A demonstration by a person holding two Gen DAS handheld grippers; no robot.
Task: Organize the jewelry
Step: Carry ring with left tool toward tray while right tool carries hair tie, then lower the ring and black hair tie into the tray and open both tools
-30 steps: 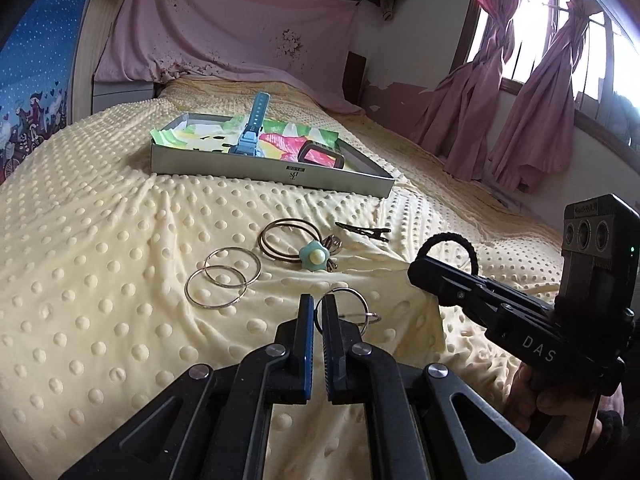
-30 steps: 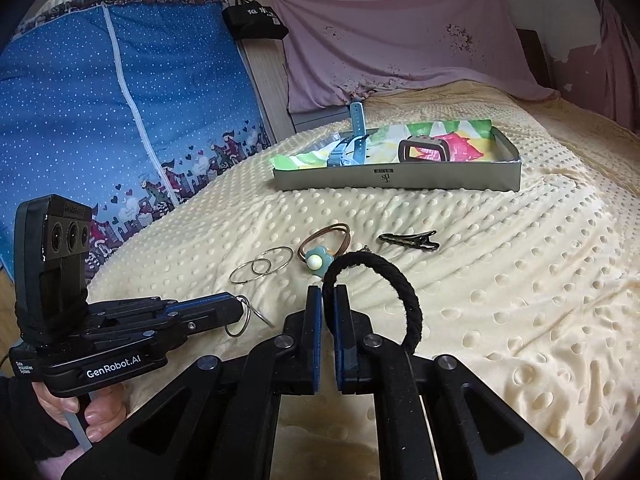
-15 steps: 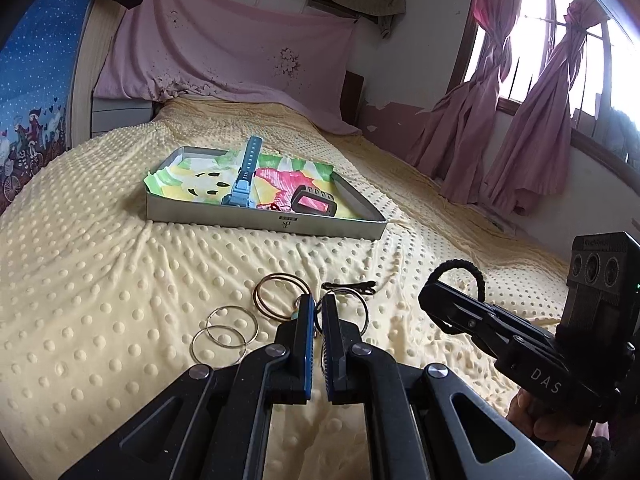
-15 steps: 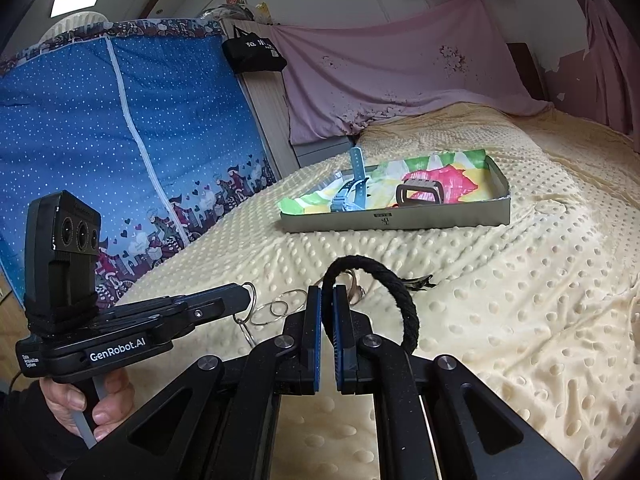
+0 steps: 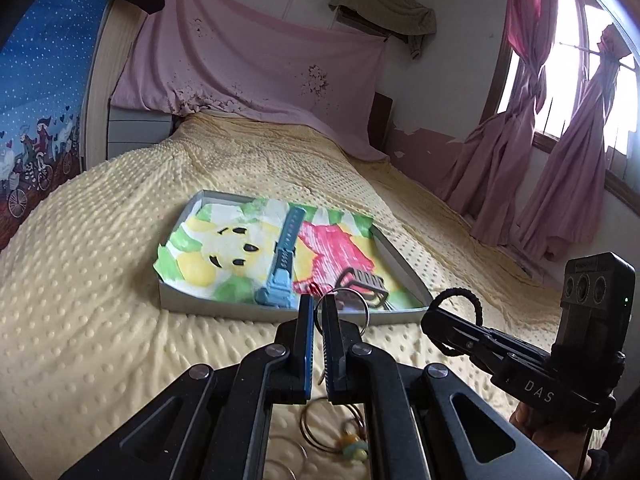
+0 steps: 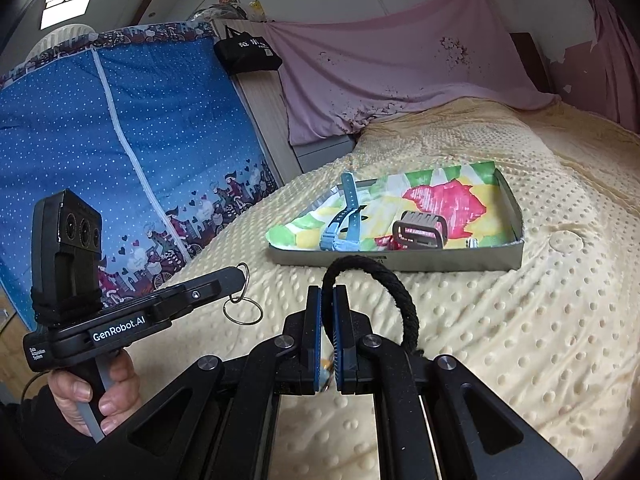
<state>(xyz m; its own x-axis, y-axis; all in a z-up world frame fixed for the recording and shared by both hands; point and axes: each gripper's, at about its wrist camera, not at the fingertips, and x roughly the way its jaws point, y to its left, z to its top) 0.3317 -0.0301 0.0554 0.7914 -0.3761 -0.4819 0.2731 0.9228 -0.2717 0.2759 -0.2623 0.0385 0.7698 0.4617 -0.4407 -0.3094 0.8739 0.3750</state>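
1. Our left gripper has its jaws nearly closed, pinching the linked metal rings; seen from the right wrist, the larger ring hangs free below the tip, above the bed.
2. Our right gripper has its jaws drawn close on the black braided hair tie, whose loop arches up and to the right of the tip.
3. The grey tray, lined with a colourful drawing, lies on the yellow dotted bedspread ahead of both grippers.
4. Inside the tray we see a blue watch strap and, near the front wall, a dark rectangular buckle-like piece.
5. Beneath our left gripper, on the bedspread, lie thin bangles and a small pale-green charm, partly hidden and blurred.
6. Pink curtains hang at the right.
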